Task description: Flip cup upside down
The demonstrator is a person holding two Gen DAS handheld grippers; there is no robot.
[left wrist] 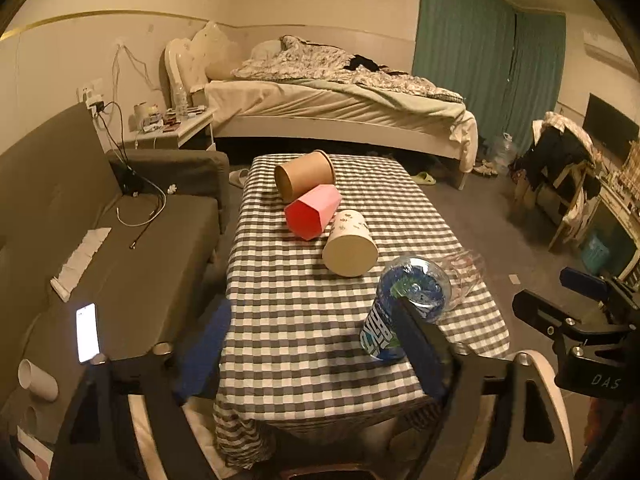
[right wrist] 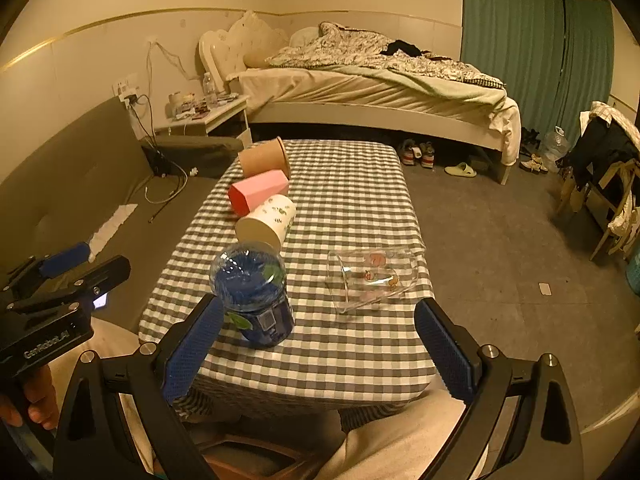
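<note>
Several cups sit on the checked table (left wrist: 304, 344). A brown paper cup (left wrist: 305, 175), a pink faceted cup (left wrist: 313, 211) and a white printed cup (left wrist: 350, 243) lie on their sides in a row. A blue plastic cup (left wrist: 404, 308) stands bottom up near the front. A clear glass cup (right wrist: 372, 278) lies on its side at the front right. My left gripper (left wrist: 316, 344) is open above the table's front edge, its right finger beside the blue cup. My right gripper (right wrist: 320, 344) is open and empty above the front edge, between the blue cup (right wrist: 254, 294) and the glass cup.
A grey sofa (left wrist: 100, 248) with cables and a lit phone (left wrist: 87, 333) stands left of the table. A bed (left wrist: 332, 96) and nightstand (left wrist: 176, 128) are behind it. A chair with clothes (left wrist: 560, 160) stands at the right, and slippers lie on the floor.
</note>
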